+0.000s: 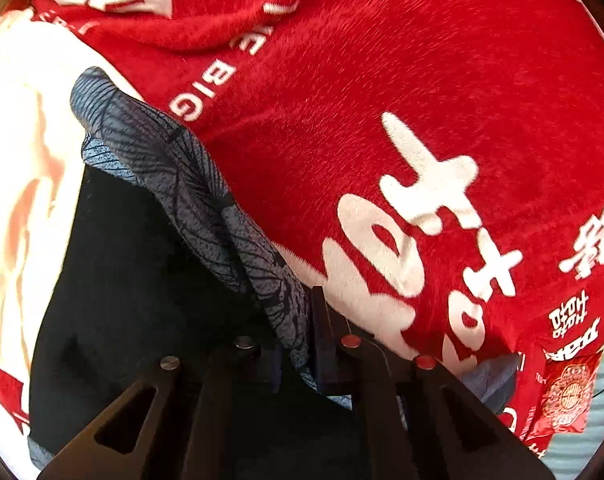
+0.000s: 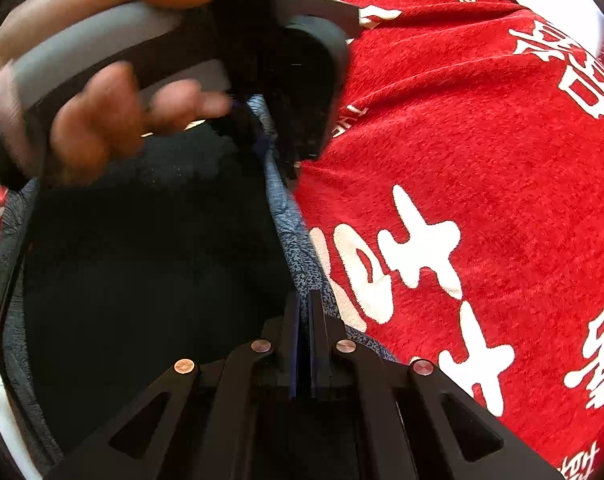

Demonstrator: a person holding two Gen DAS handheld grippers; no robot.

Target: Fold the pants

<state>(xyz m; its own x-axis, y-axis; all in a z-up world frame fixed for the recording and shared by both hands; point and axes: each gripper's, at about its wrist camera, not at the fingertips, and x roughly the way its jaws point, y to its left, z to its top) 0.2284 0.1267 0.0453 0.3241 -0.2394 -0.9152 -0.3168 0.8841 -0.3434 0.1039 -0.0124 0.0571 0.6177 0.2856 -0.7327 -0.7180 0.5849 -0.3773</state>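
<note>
Both grippers pinch the grey edge of the pants (image 1: 190, 184), lying on the red blanket (image 1: 381, 80): left gripper (image 1: 298, 344), right gripper (image 2: 305, 320). Best move them together, keeping that edge taut.

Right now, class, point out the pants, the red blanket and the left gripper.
pants (image 1: 206, 200): left wrist view, patterned grey edge.
red blanket (image 1: 381, 60): left wrist view, plain red area.
left gripper (image 1: 296, 312): left wrist view, between fingertips, on pinched fabric.
</note>
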